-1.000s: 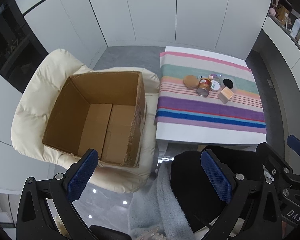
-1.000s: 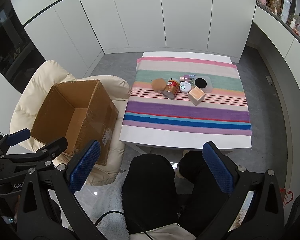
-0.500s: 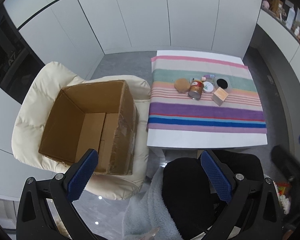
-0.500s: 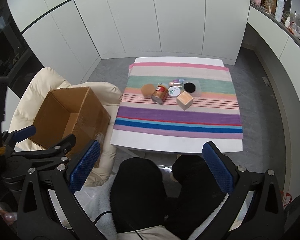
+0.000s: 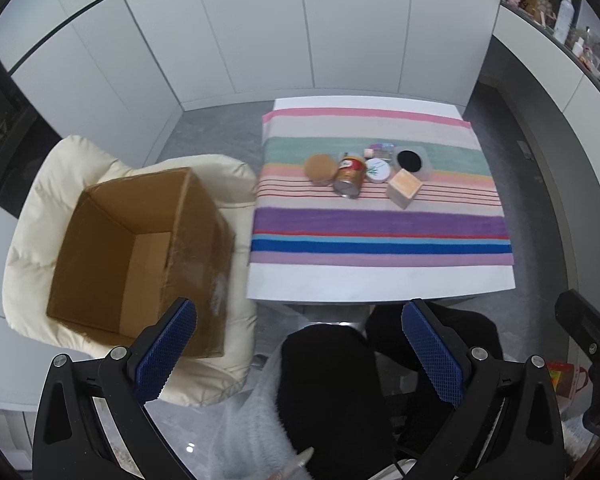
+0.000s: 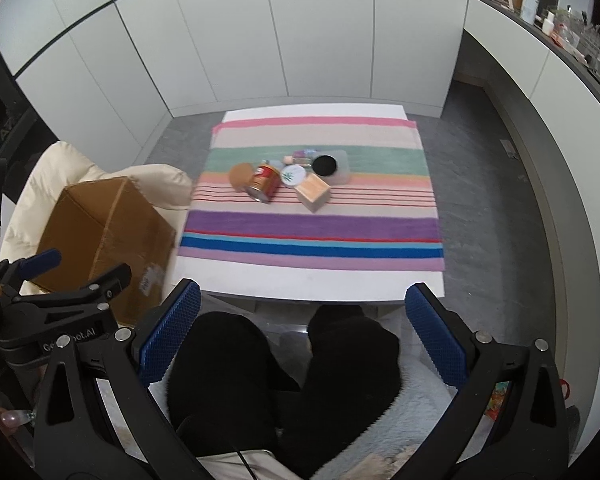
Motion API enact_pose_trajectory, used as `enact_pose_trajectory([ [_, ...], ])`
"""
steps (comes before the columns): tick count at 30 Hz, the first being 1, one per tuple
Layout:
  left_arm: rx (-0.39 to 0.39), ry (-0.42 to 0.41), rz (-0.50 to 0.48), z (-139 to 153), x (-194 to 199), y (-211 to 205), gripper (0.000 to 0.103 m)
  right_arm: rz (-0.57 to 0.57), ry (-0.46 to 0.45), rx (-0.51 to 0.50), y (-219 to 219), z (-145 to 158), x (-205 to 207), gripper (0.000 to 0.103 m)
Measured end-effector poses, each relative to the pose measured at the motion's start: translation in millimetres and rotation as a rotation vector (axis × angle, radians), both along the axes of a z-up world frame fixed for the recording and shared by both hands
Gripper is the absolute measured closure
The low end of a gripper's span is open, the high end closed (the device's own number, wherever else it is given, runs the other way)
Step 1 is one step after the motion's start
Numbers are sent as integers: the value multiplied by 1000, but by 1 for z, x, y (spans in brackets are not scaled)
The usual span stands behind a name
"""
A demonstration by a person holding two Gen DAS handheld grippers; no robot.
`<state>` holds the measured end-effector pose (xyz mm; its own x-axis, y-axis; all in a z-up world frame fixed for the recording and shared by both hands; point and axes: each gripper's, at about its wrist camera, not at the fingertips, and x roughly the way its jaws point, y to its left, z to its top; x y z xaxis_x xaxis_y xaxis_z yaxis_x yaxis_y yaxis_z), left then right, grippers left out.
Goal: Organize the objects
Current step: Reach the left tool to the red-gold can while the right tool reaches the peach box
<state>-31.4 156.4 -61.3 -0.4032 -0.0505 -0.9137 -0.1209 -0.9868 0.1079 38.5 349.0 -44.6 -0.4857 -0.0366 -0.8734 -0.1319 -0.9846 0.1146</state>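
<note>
Both tongs hang over the seated person's dark-trousered knees [image 6: 228, 364], short of the white table [image 5: 380, 284]. The left gripper [image 5: 298, 354] has its blue-padded fingers [image 5: 166, 346] spread wide with nothing between them. The right gripper [image 6: 298, 334] is just as wide apart and equally empty.

Everything to be sorted sits on the striped cloth [image 5: 380, 224] that covers most of the table, bunched together around the tipped-over can. That can [image 5: 350, 176], red and gold, lies on its side with its metal end facing the person. Touching it on its left is a round cork-brown lid [image 5: 320, 168]. Just to the can's right lies a white round tin [image 5: 377, 170] with a green sprig on top, and beyond that tin a pale wooden cube [image 5: 405, 188] stands on the red pinstripes. Behind the cube, a black disc [image 5: 409, 159] rests in a clear tray. Some small bottles [image 5: 380, 148] lie behind the tin, too blurred to name.

Well to the can's left, off the table, an open cardboard box [image 5: 140, 256] sits on a cream padded chair [image 5: 40, 208], its inside bare.
</note>
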Motion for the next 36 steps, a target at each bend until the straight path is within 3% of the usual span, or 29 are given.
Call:
enact_pose_trajectory([
  [7,72,-35,-18,-25,-16,26,0,-51,-10,35,32,-12,-5,0],
  [16,74,-2,-18,-50,-55,37,0,-94,-45,26,60,-45,-35,0],
  [20,31,30,-24,-74,-79,38,0,-111,-65,0,67,-70,-60,0],
  [30,23,-66,-8,-161,-153,29,0,-157,11,-1,76,-149,-138,0],
  [33,52,-71,-11,-183,-171,31,0,-72,45,-48,72,-180,-161,0],
  [36,73,-52,-32,-199,-189,38,0,-21,19,-7,64,-210,-182,0],
])
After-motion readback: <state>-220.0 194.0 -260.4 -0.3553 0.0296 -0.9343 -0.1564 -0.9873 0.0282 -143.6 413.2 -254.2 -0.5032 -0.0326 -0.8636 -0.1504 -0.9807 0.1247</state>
